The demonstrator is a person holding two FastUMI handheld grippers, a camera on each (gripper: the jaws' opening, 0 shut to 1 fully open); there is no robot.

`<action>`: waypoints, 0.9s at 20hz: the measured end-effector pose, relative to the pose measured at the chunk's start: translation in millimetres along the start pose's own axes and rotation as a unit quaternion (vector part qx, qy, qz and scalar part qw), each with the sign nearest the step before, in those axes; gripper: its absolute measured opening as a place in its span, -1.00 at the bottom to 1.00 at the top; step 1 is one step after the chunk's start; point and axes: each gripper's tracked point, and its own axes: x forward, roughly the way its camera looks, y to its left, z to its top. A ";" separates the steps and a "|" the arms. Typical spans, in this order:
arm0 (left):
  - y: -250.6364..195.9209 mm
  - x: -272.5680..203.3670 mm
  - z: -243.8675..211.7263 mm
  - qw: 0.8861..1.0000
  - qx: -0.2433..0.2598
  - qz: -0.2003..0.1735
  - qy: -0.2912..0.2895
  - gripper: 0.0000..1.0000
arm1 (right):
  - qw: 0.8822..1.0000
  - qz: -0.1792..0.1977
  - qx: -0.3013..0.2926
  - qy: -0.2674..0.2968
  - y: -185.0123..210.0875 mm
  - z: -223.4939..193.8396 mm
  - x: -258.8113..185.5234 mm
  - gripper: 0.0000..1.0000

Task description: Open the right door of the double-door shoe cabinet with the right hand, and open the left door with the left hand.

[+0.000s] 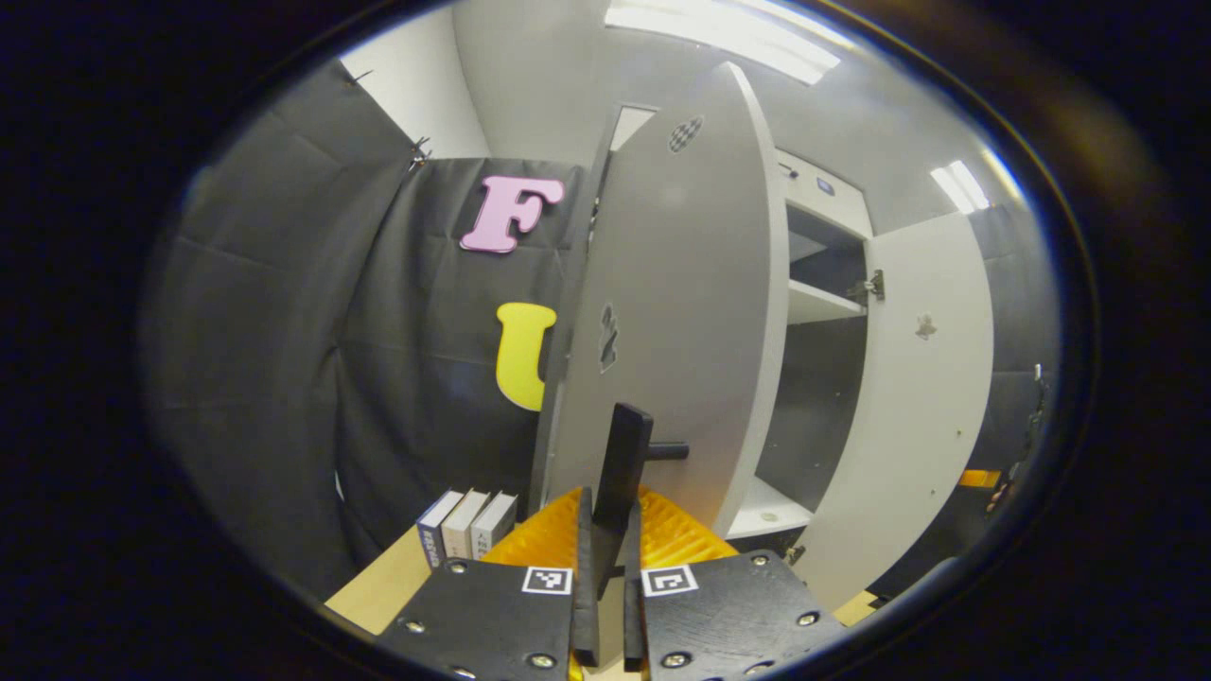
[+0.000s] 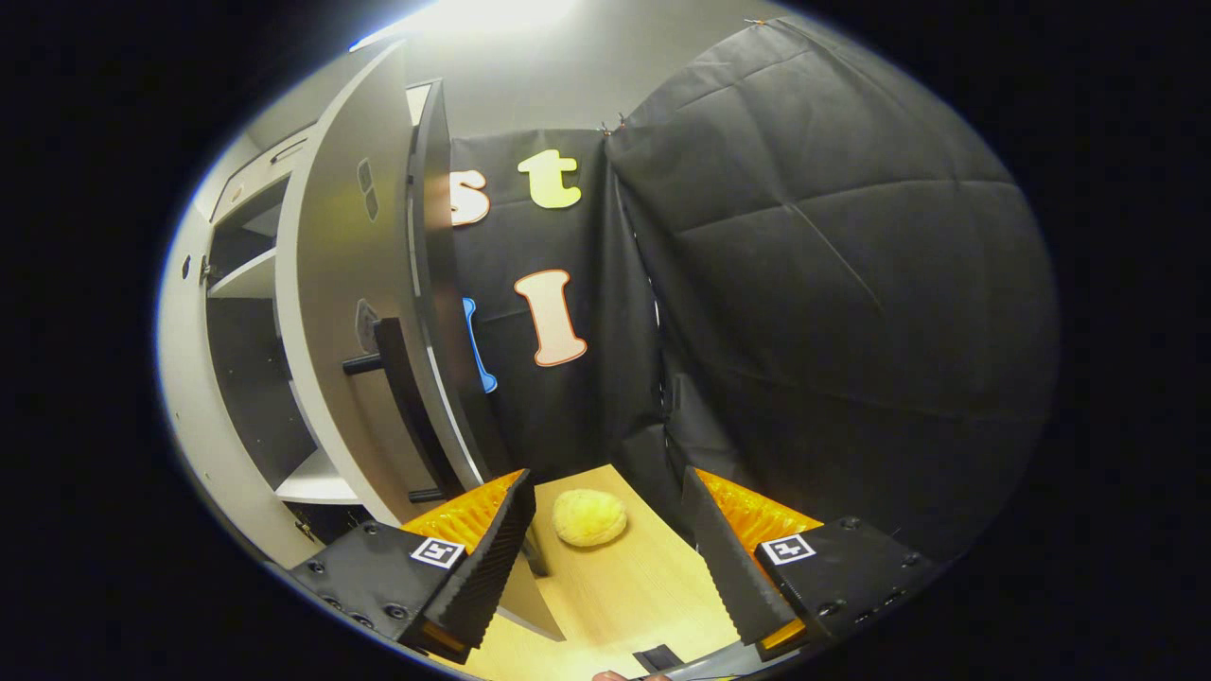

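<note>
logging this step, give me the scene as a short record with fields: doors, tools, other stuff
left door: swung open
left tool: shut on the left door's handle, fingers pressing it from both sides
right door: swung open, handle free
right tool: open, holding nothing
cabinet inside: shelves in view
table: books in the left gripper view; yellow lump in the right gripper view

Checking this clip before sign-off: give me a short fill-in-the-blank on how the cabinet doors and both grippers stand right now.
1. The left gripper is shut on the left door's ____.
2. The right gripper hangs ____, holding nothing.
3. Both doors of the cabinet now stand ____.
4. On the table, ahead of the right gripper, lies a yellow ____.

Missing words: handle; open; open; sponge
</note>
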 end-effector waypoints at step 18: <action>56.7 -68.3 -12.2 0.995 0.073 0.060 0.016 -0.96 | 0.997 -0.007 -0.067 -0.022 25.9 4.6 -65.4 0.84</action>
